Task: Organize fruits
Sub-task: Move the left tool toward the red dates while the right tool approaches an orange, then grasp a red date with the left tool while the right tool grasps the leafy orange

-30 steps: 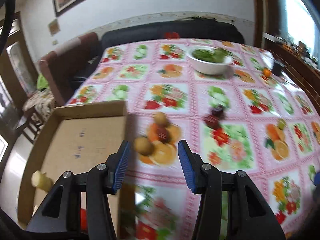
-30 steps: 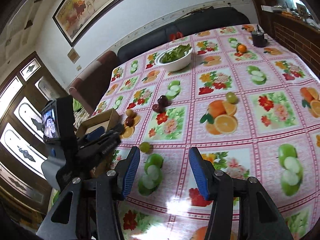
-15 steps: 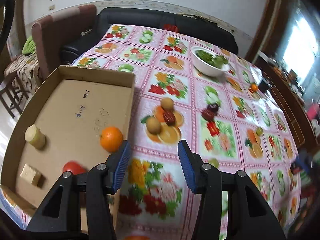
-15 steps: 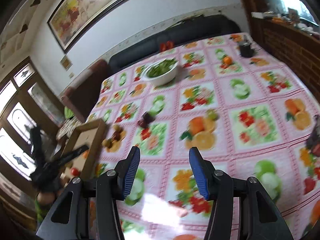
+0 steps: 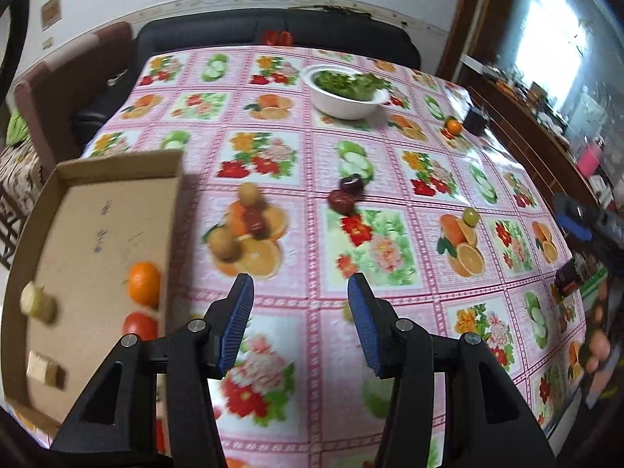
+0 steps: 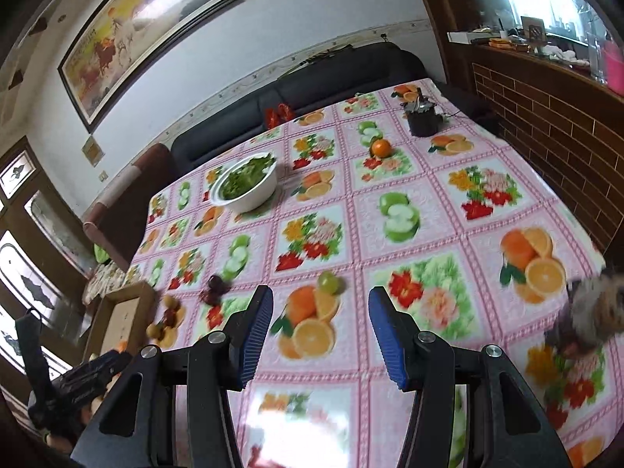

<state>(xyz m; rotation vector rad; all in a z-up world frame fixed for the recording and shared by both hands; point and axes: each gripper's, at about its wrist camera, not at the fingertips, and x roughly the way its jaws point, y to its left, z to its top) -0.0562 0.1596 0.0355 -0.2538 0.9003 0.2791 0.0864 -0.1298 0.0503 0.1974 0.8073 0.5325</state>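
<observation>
Left tool (image 5: 300, 314): jaws apart with nothing between them — it has lifted its aim from the box to the table since half a second ago.
Right tool (image 6: 319, 329): jaws apart and empty, swung over toward the green grape (image 6: 328, 281).
Box (image 5: 117, 179): holds an orange (image 5: 144, 282) and a tomato (image 5: 139, 323) — sorting has begun.
Table (image 5: 390, 179): two kiwis (image 5: 224, 245), dates, a plum and a far orange (image 5: 453, 125) lie loose; probably next.
</observation>
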